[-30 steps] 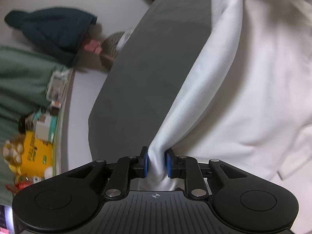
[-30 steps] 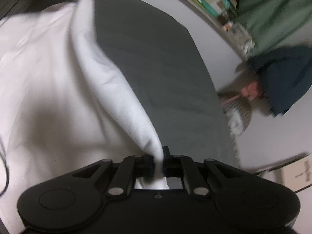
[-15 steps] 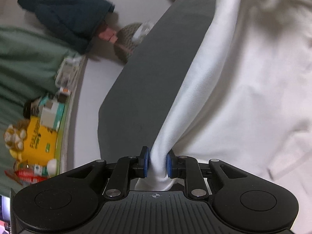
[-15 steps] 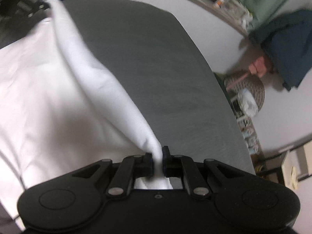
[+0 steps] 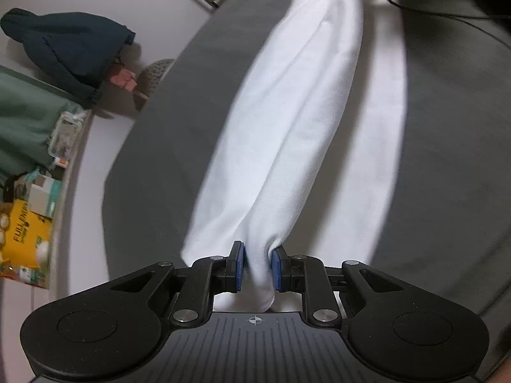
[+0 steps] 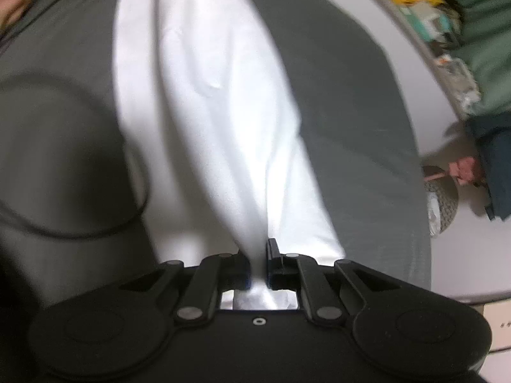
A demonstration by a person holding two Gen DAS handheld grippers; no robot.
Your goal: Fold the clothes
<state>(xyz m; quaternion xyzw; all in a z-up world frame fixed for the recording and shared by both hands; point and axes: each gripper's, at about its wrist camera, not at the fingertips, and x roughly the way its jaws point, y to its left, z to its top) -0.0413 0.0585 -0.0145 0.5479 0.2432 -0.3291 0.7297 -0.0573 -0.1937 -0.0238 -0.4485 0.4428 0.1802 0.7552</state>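
Note:
A white garment (image 5: 297, 121) hangs stretched between my two grippers above a dark grey table (image 5: 179, 118). My left gripper (image 5: 258, 266) is shut on one bunched corner of it. My right gripper (image 6: 258, 263) is shut on the opposite corner of the garment (image 6: 223, 95). The cloth runs as a long folded band from each gripper away to the other. A lower layer of it lies on the table (image 6: 345, 102) beneath the lifted part. Both views are blurred by motion.
A dark blue garment (image 5: 67, 48) hangs on the white wall, above a woven basket (image 5: 153, 73). A shelf holds a yellow box (image 5: 22, 242) and small packs by a green curtain (image 5: 22, 121). A black cable (image 6: 73, 223) loops over the table.
Both grippers have lifted and carried the held edge across the table. The spread white garment now shows as a narrow doubled band, with grey table bare on both sides.

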